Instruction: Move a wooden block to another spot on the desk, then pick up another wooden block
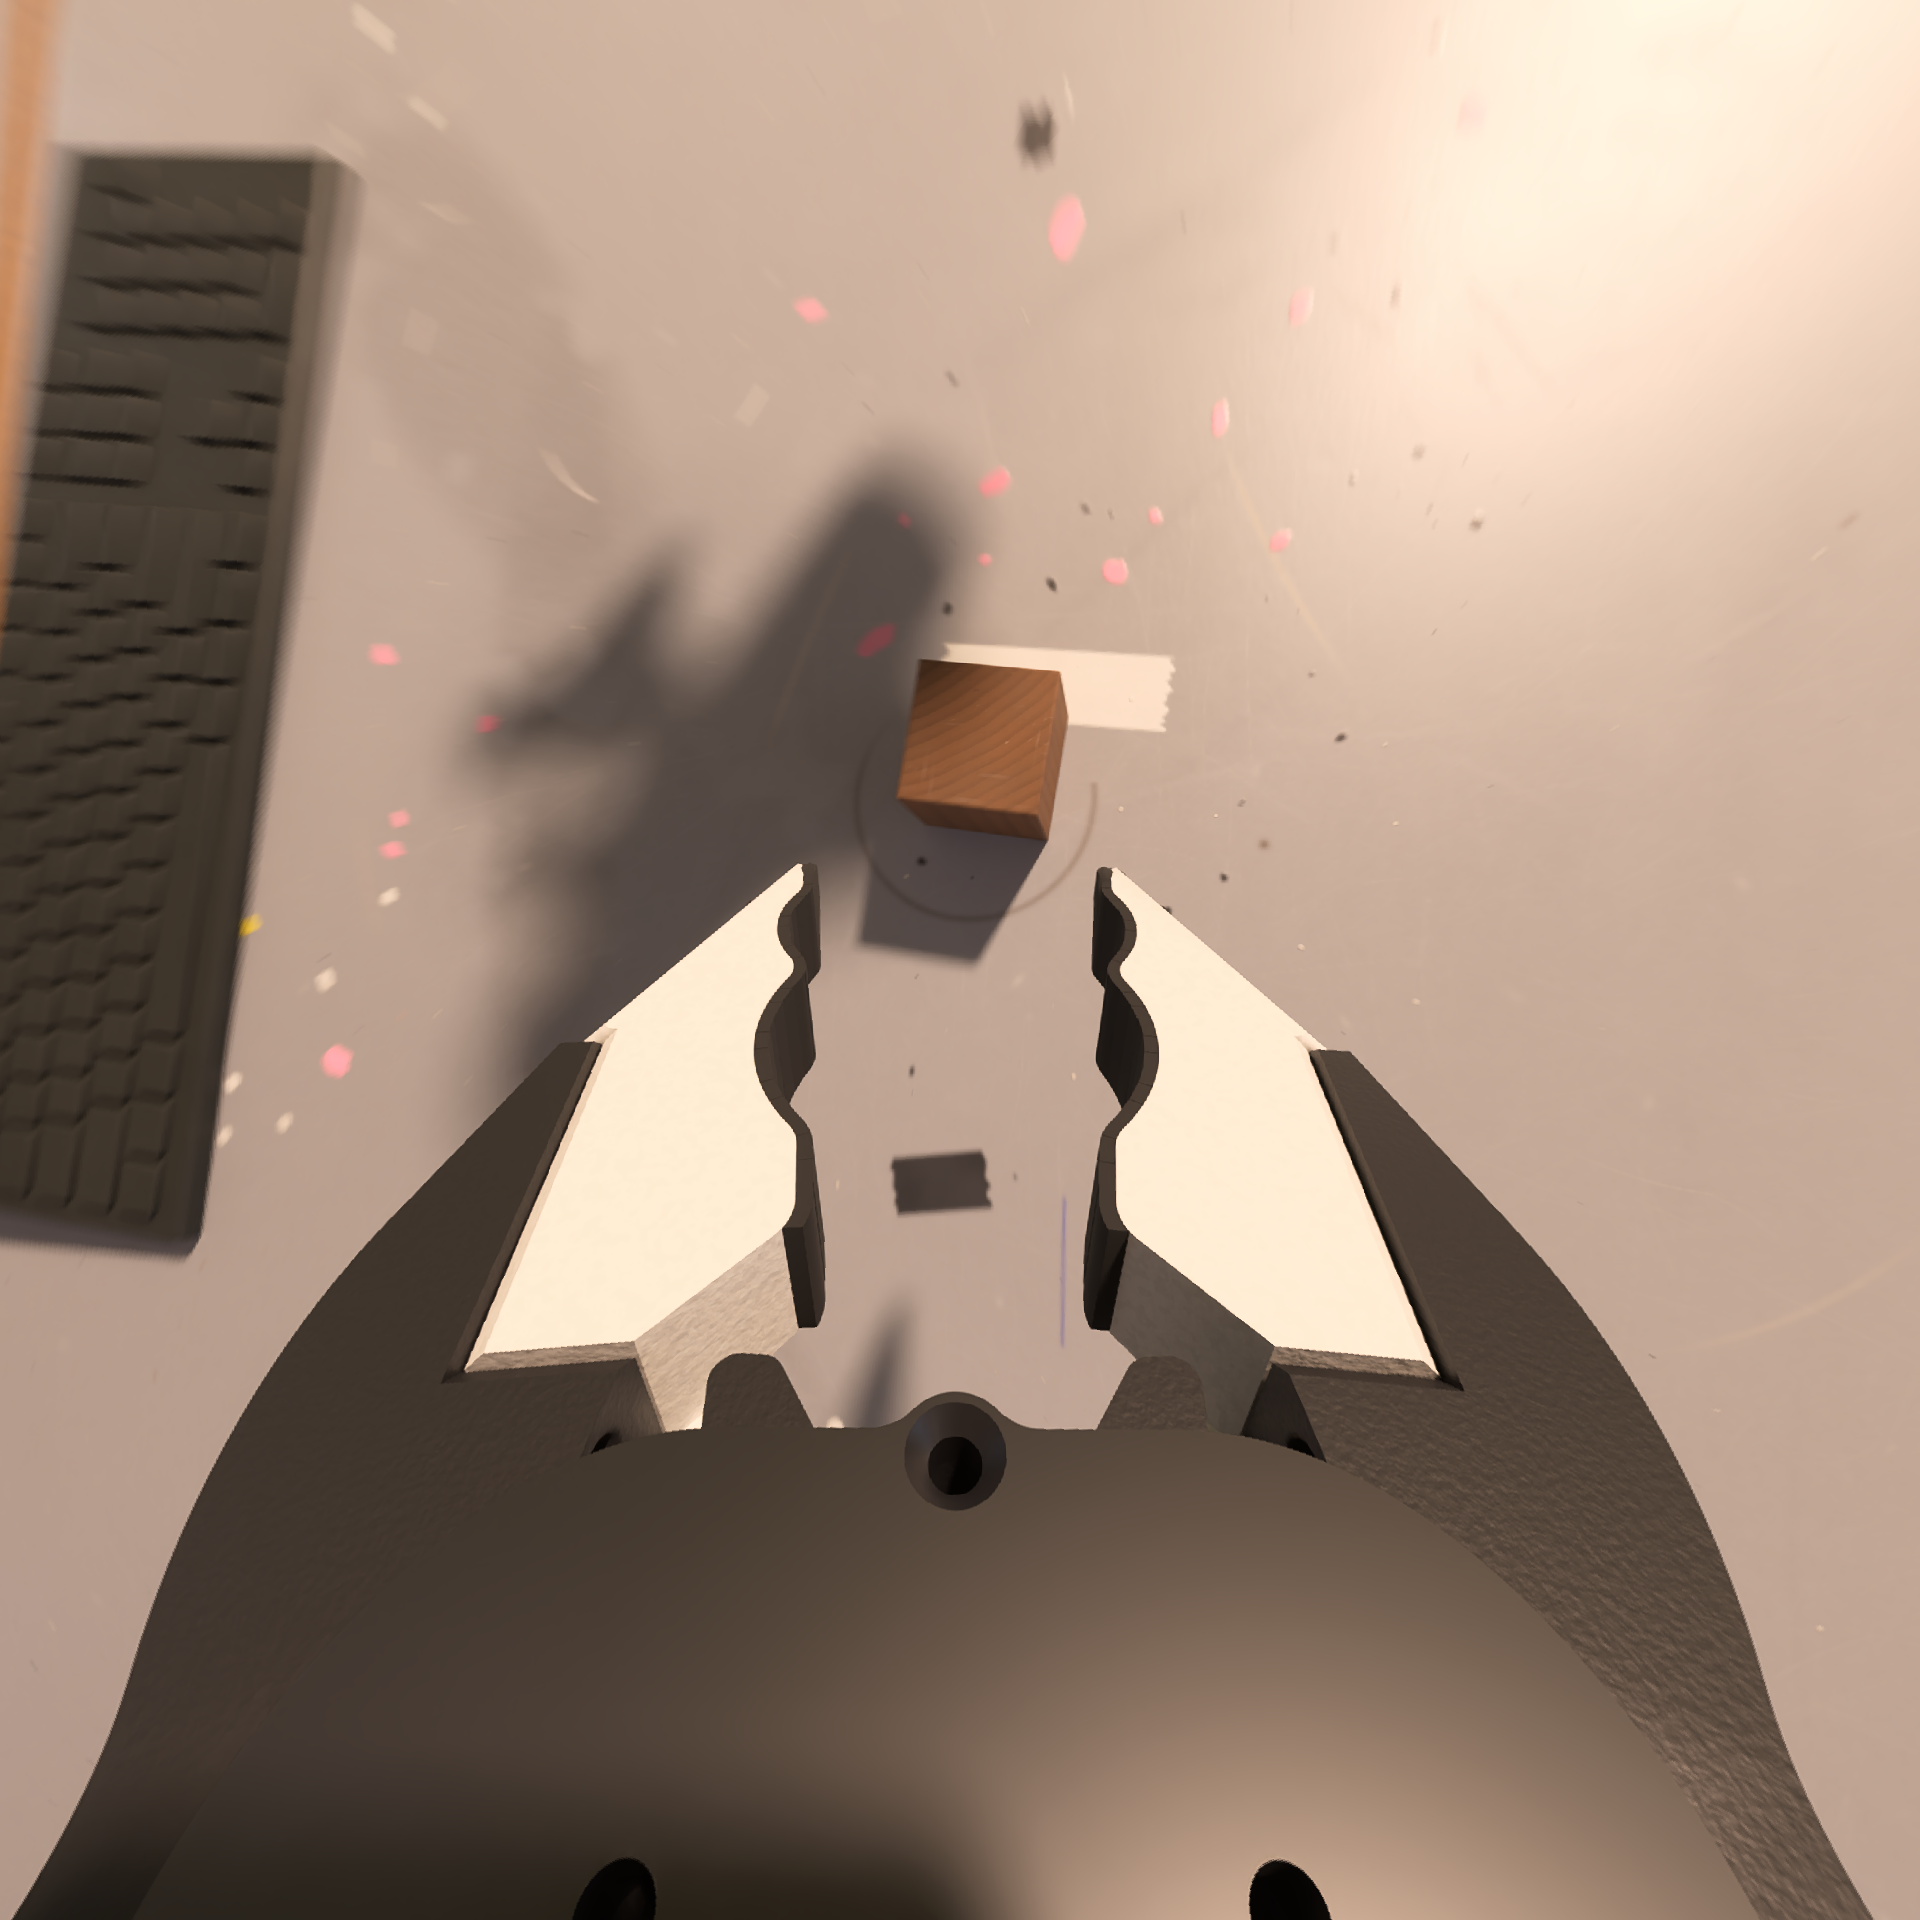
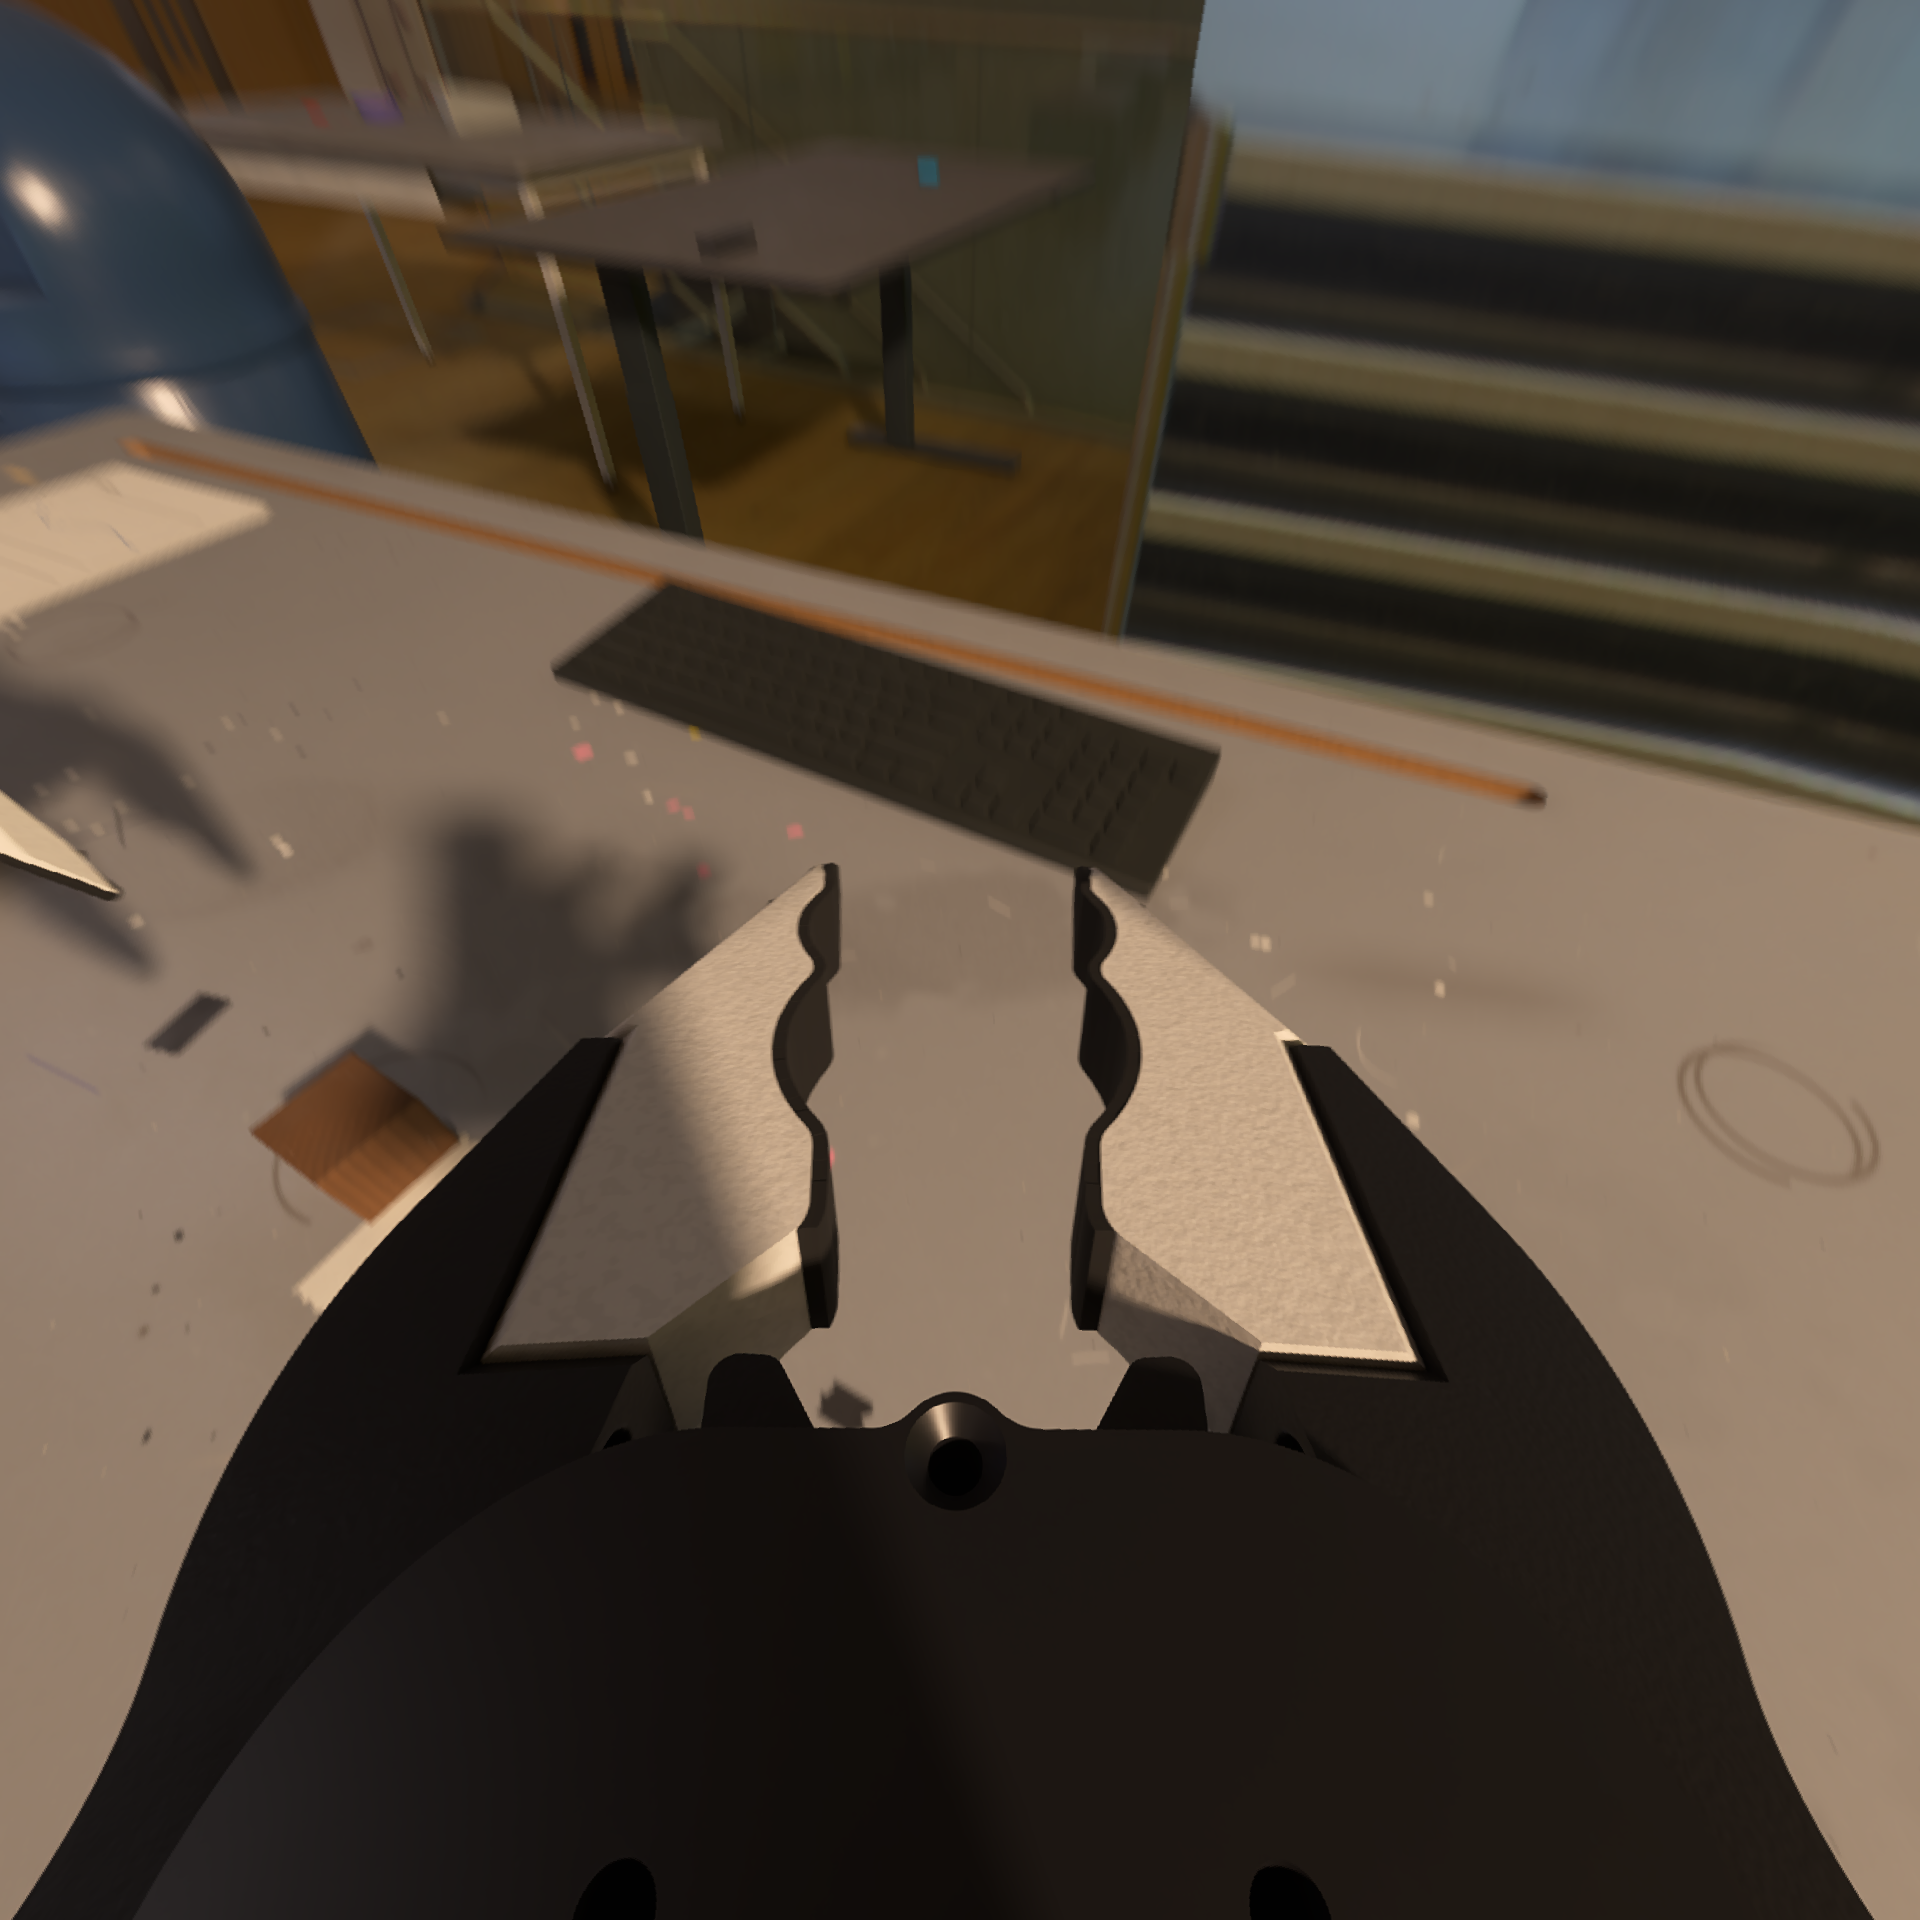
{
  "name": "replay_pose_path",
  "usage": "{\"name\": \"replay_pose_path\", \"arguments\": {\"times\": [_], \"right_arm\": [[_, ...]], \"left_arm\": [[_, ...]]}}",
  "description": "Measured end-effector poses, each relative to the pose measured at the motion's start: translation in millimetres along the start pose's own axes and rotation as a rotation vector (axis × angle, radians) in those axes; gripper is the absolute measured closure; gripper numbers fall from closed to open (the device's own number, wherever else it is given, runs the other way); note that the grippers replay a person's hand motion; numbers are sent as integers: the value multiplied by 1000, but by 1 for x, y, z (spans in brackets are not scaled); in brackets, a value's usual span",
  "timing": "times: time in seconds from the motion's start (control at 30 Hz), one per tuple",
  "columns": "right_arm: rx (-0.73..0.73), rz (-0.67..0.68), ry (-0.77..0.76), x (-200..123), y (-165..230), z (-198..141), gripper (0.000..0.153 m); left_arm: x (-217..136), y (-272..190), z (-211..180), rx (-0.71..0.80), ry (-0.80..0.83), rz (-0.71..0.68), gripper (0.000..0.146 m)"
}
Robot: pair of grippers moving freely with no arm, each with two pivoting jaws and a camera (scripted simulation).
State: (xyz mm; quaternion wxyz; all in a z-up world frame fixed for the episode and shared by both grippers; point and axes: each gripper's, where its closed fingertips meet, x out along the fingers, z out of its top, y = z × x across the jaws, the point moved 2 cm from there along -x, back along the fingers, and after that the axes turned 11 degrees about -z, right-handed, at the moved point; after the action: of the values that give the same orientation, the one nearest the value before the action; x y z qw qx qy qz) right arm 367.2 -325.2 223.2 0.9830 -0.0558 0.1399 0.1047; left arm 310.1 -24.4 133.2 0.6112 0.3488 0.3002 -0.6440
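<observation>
Hovering above the desk [image 1: 1558, 935], the left gripper [image 1: 956, 894] has its jaws spread wide with nothing between them, pointed down at a wooden block [image 1: 982, 750]. That block rests on the desk just beyond the fingertips, overlapping one end of a strip of pale tape [image 1: 1117, 691] and the edge of a faint ring mark [image 1: 1075, 862]. A dark keyboard [image 1: 145, 675] lies well off to the block's left.

The right gripper [image 2: 954, 883] is likewise open and empty, aimed at bare desk between the block and the keyboard; in its view the block [image 2: 358, 1132] sits low and to the left, partly hidden behind its own left finger. No second wooden block shows in either view.

Several things could go wrong from here, as I judge it. The block sits turned slightly against the line of the left jaws, so closing on it as it lies may catch corners and twist or squirt it aside. Descending too steeply could knock the block's top edge with a fingertip. With both grippers near the block, they might also collide.
</observation>
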Motion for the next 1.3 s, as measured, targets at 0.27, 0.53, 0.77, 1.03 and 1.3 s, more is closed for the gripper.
{"name": "replay_pose_path", "arguments": {"times": [0.27, 0.53, 0.77, 1.03, 1.3], "right_arm": [[-30, 41, -126, 3, 15, 7, 77], [-64, 62, -87, 14, 29, -1, 80], [-113, 58, -20, 19, 34, -11, 80], [-100, 79, 12, 22, 35, -15, 80], [-115, 91, 39, 24, 38, -19, 80]], "left_arm": [[-145, -2, -101, -237, -213, 417, 87], [-157, -16, -244, -570, 164, 528, 87], [-126, -8, -287, -756, 397, 427, 86], [-122, 1, -295, -851, 524, 396, 88], [-119, 12, -299, -811, 636, 390, 84]]}}
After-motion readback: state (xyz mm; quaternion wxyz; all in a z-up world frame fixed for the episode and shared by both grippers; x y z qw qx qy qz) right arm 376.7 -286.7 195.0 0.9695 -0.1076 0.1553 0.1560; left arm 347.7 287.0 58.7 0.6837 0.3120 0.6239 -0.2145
